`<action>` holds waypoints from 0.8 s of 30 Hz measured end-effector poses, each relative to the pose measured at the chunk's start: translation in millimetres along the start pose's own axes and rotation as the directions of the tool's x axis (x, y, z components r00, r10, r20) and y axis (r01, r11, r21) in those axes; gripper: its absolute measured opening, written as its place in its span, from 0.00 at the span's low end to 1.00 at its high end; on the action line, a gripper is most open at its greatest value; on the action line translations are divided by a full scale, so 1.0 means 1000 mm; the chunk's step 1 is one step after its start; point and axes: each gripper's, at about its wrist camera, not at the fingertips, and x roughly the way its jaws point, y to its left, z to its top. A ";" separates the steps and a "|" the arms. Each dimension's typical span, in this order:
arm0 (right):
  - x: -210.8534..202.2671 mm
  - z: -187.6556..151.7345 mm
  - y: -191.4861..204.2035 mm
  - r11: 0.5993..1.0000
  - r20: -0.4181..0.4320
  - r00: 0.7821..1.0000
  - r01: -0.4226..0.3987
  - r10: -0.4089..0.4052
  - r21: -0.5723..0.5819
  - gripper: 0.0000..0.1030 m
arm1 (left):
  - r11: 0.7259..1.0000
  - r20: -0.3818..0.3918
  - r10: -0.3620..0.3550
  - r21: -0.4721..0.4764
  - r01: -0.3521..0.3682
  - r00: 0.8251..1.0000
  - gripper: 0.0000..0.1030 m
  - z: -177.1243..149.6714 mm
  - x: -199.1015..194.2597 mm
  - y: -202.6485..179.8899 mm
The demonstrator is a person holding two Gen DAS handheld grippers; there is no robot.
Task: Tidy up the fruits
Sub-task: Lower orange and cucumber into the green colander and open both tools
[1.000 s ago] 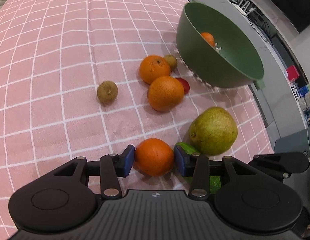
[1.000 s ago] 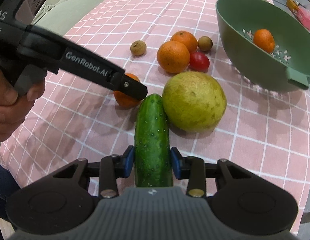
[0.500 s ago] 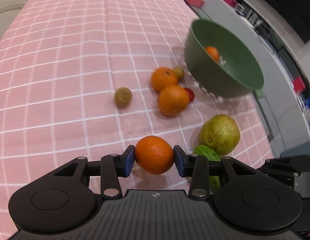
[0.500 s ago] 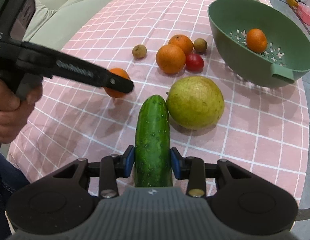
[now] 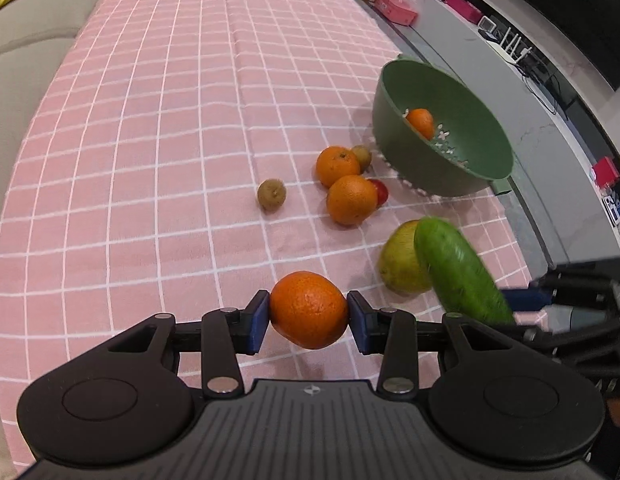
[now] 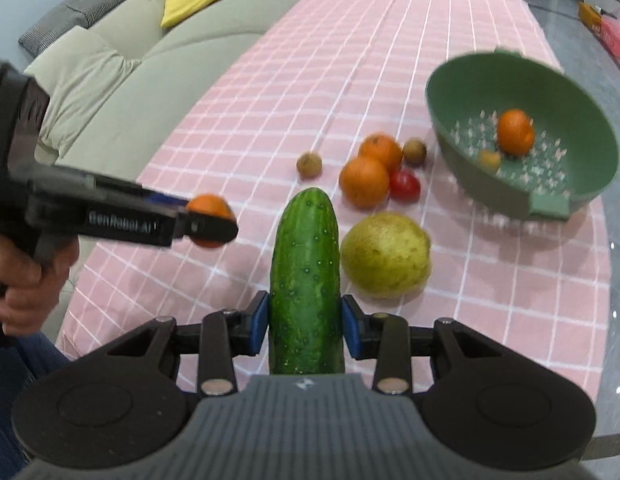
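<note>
- Between the left gripper pads, a tangerine is being pinched, hanging above the pink checked tablecloth.
- Right gripper is clamping a cucumber lengthwise, tip pointing forward, lifted off the cloth.
- Just right of the cucumber, a pear is lying on the cloth.
- Ahead of both grippers, two oranges are sitting touching, a red tomato beside them, two small brown fruits nearby.
- Far right ahead, a green colander bowl is holding one tangerine; a smaller yellowish item beside it is too blurred to tell.
- Left of the right gripper, a hand is gripping the left tool.
</note>
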 end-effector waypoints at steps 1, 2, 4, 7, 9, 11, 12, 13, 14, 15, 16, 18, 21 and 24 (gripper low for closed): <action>-0.004 0.004 -0.002 1.000 0.011 1.000 0.004 -0.004 0.000 0.34 | 1.000 0.005 0.001 0.008 -0.001 1.000 0.45 0.003 -0.002 -0.003; -0.009 0.008 -0.004 1.000 0.023 1.000 0.011 -0.011 -0.002 0.34 | 1.000 0.012 0.002 0.020 -0.003 1.000 0.45 0.008 -0.004 -0.007; -0.019 0.019 -0.011 1.000 0.046 0.999 0.029 -0.029 0.004 0.34 | 0.999 0.028 0.005 0.050 -0.006 1.000 0.45 0.019 -0.009 -0.017; -0.034 0.038 -0.027 0.998 0.083 0.994 0.064 -0.066 0.027 0.34 | 0.995 0.059 0.002 0.102 -0.008 0.998 0.45 0.042 -0.014 -0.035; -0.044 0.052 -0.039 0.996 0.110 0.990 0.082 -0.087 0.046 0.34 | 0.991 0.079 -0.006 0.136 -0.005 0.997 0.45 0.056 -0.016 -0.049; -0.052 0.065 -0.053 0.993 0.135 0.985 0.094 -0.103 0.075 0.34 | 0.986 0.095 -0.014 0.169 -0.002 0.995 0.45 0.070 -0.016 -0.062; -0.055 0.071 -0.060 0.991 0.144 0.983 0.098 -0.110 0.087 0.34 | 0.983 0.101 -0.018 0.183 -0.001 0.995 0.45 0.076 -0.014 -0.069; -0.057 0.077 -0.066 0.990 0.150 0.982 0.103 -0.117 0.100 0.34 | 0.981 0.106 -0.020 0.194 -0.001 0.994 0.45 0.083 -0.012 -0.075; -0.058 0.082 -0.073 0.988 0.154 0.980 0.109 -0.126 0.113 0.34 | 0.979 0.111 -0.022 0.203 -0.001 0.994 0.45 0.090 -0.010 -0.082; -0.058 0.088 -0.077 0.985 0.158 0.978 0.116 -0.135 0.125 0.34 | 0.977 0.115 -0.026 0.214 0.001 0.993 0.45 0.095 -0.008 -0.087; -0.058 0.092 -0.082 0.983 0.160 0.977 0.122 -0.143 0.134 0.34 | 0.974 0.118 -0.031 0.227 0.003 0.992 0.45 0.100 -0.004 -0.093; -0.057 0.101 -0.093 0.980 0.163 0.975 0.129 -0.154 0.154 0.34 | 0.968 0.124 -0.038 0.252 0.006 0.992 0.45 0.110 0.001 -0.103; -0.052 0.114 -0.108 0.974 0.159 0.972 0.143 -0.172 0.177 0.34 | 0.960 0.125 -0.047 0.279 0.010 0.991 0.45 0.121 0.014 -0.114; -0.046 0.125 -0.125 0.968 0.156 0.971 0.150 -0.183 0.200 0.34 | 0.950 0.130 -0.035 0.311 -0.007 0.991 0.45 0.133 0.026 -0.123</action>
